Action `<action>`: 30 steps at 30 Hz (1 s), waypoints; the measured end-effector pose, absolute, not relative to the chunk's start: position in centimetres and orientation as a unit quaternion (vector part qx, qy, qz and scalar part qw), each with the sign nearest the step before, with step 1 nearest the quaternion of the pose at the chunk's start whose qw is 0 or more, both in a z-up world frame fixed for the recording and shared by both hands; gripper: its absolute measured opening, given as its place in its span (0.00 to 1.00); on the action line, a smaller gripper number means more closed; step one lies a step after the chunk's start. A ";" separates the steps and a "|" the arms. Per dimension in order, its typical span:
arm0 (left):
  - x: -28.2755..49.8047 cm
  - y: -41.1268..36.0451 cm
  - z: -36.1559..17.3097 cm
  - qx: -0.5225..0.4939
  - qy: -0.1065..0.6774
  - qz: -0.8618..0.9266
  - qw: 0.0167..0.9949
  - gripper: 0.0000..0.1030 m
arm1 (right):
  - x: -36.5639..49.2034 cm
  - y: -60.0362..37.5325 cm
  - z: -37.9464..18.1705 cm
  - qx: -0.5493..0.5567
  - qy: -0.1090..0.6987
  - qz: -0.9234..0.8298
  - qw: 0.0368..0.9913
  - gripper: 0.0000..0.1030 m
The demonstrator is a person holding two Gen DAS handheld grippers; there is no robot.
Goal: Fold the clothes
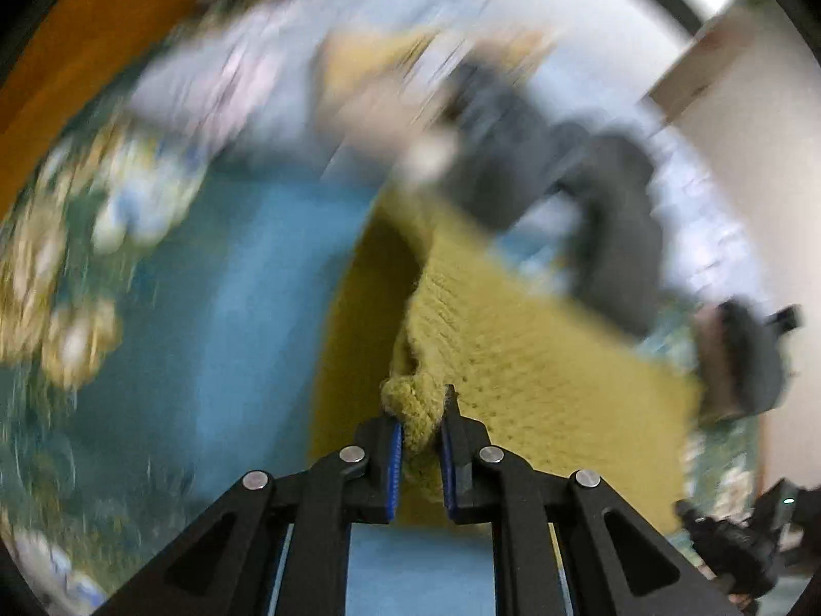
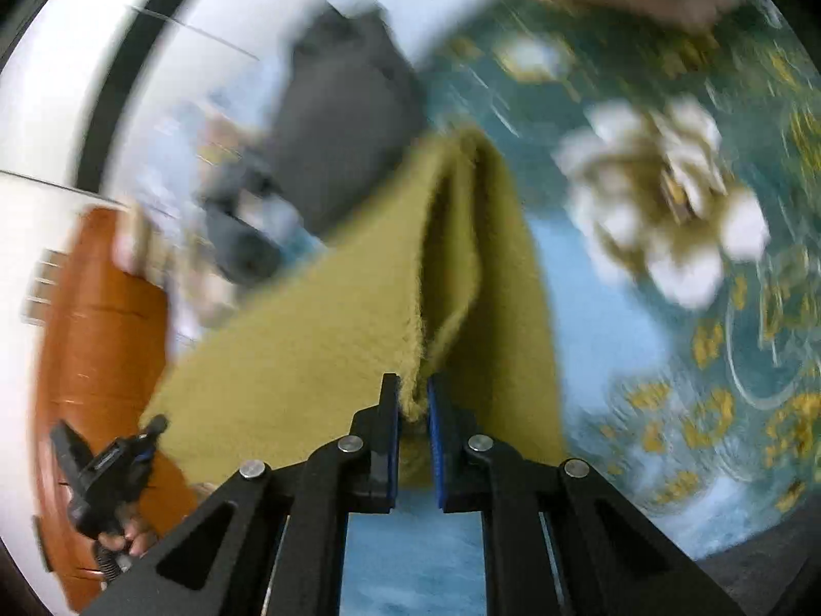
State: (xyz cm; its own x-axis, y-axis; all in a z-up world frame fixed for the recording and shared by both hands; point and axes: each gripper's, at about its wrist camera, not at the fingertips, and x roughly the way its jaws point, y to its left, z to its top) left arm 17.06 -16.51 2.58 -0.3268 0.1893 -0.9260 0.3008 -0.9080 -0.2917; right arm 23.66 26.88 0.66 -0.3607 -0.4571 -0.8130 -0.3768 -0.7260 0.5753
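Now both tongs, L (image 1: 422, 423) & R (image 2: 413, 400), clamp the mustard knit garment's (image 1: 539, 354) edge over the blue bedspread (image 1: 246, 308).

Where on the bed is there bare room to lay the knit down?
The plain blue patch, between the flowered border and the yellow knit, is free. The far end is crowded: grey clothes and a pale pile.

A floral teal bedspread (image 2: 667, 205) lies beneath white walls (image 1: 744, 128) and orange wooden furniture (image 2: 97, 349).
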 end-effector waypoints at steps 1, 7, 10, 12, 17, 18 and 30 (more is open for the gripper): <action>17.4 -17.1 -0.1 0.594 0.233 -0.769 0.046 0.13 | 23.9 26.7 -1.1 0.578 -0.381 -0.721 0.021 0.10; 19.2 -17.7 -4.1 0.613 0.266 -0.742 0.046 0.13 | 24.3 26.6 -4.7 0.611 -0.381 -0.694 0.000 0.10; 19.1 -17.1 -3.5 0.612 0.243 -0.752 0.036 0.14 | 23.7 27.2 -3.6 0.594 -0.383 -0.708 0.002 0.09; 18.8 -17.1 -4.1 0.625 0.233 -0.744 0.041 0.17 | 23.4 26.8 -3.9 0.602 -0.366 -0.710 0.002 0.09; 18.7 -18.3 -3.3 0.631 0.254 -0.732 0.040 0.25 | 23.6 26.6 -4.6 0.604 -0.357 -0.712 0.015 0.14; 18.5 -18.5 -2.4 0.626 0.250 -0.737 0.043 0.27 | 23.7 26.7 -4.3 0.598 -0.358 -0.717 0.021 0.19; 16.2 -3.4 -2.8 0.634 0.127 -0.752 -0.129 0.29 | 22.1 26.0 -6.8 0.617 -0.324 -0.717 0.016 0.52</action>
